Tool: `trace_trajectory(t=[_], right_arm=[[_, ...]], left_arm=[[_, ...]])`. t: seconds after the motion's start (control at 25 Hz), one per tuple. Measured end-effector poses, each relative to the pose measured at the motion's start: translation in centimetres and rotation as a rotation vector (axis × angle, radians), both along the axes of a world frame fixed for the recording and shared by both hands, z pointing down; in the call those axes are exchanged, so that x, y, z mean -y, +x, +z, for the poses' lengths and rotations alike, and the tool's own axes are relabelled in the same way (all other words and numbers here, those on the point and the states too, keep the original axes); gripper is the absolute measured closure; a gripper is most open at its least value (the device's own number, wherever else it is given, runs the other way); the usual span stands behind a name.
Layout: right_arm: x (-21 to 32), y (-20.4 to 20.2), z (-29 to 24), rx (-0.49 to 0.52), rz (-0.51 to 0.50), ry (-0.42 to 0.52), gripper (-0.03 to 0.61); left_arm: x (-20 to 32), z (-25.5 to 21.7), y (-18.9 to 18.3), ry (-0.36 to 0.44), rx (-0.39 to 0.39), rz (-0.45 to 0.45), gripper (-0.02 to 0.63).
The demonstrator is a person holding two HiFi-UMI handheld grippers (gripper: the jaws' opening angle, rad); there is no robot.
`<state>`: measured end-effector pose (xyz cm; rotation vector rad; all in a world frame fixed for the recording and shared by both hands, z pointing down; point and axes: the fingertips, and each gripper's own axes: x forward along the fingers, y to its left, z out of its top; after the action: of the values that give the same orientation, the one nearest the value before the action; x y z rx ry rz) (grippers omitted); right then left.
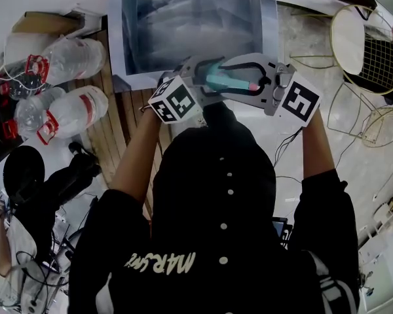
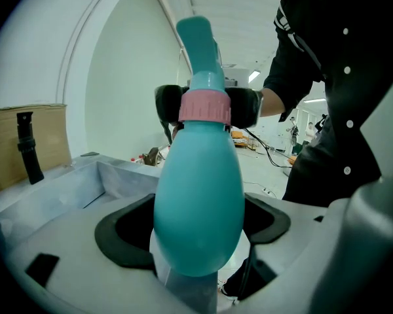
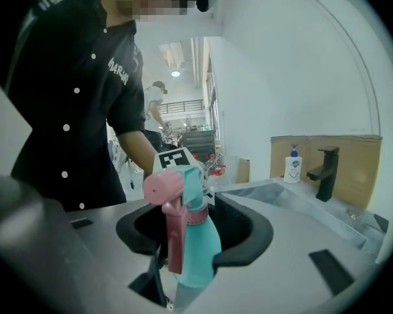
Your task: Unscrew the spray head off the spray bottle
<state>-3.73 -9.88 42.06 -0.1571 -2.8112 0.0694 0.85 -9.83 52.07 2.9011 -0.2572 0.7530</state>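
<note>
A teal spray bottle point(image 1: 224, 80) is held level over the sink between my two grippers. My left gripper point(image 1: 203, 77) is shut on its rounded body point(image 2: 200, 201). The pink collar point(image 2: 204, 106) and the teal spray head point(image 2: 200, 41) point away from it. My right gripper point(image 1: 252, 77) faces the left one, with its black pads point(image 2: 167, 106) on either side of the collar. In the right gripper view the pink nozzle point(image 3: 162, 185) and trigger point(image 3: 175, 237) stand between the jaws of my right gripper point(image 3: 196, 231). A small gap shows beside the bottle, so it looks open.
A steel sink basin point(image 1: 190, 25) lies below the grippers. A black tap point(image 3: 326, 172) and a soap dispenser point(image 3: 292, 165) stand at its edge, in front of cardboard point(image 2: 26, 142). Large water bottles point(image 1: 69, 61) lie to the left and wire chairs point(image 1: 367, 41) stand to the right.
</note>
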Motion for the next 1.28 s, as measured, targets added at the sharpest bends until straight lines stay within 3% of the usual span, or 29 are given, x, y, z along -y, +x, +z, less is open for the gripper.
trace_trajectory(t=[0.2, 0.32, 0.44, 0.52, 0.64, 0.8, 1.28], right_arm=[[0.6, 1.2, 0.0, 0.059, 0.171, -0.008, 0.306], [1.0, 2.6, -1.7, 0.161, 0.395, -0.045, 0.279], [0.4, 4.9, -2.6, 0.180, 0.613, -0.057, 0.281], [-0.7, 6.0, -2.4, 0.167, 0.689, -0.064, 0.291], [-2.8, 5.8, -1.9, 0.143, 0.706, -0.077, 0.308], [-4.7, 2.7, -2.3, 0.105, 0.635, -0.051, 0.308], [-2.4, 0.5, -1.3, 0.034, 0.673, -0.016, 0.310]], left_arm=[[-0.1, 0.2, -0.2, 0.001, -0.001, -0.006, 0.204], [0.0, 0.1, -0.2, 0.006, 0.001, -0.007, 0.205], [-0.1, 0.2, -0.2, 0.011, 0.003, -0.016, 0.204], [-0.1, 0.3, -0.2, 0.014, 0.004, -0.025, 0.204], [-0.1, 0.3, -0.3, 0.020, 0.011, -0.034, 0.204], [-0.2, 0.3, -0.3, 0.028, 0.020, -0.045, 0.204], [-0.2, 0.2, -0.2, 0.023, 0.034, -0.064, 0.205]])
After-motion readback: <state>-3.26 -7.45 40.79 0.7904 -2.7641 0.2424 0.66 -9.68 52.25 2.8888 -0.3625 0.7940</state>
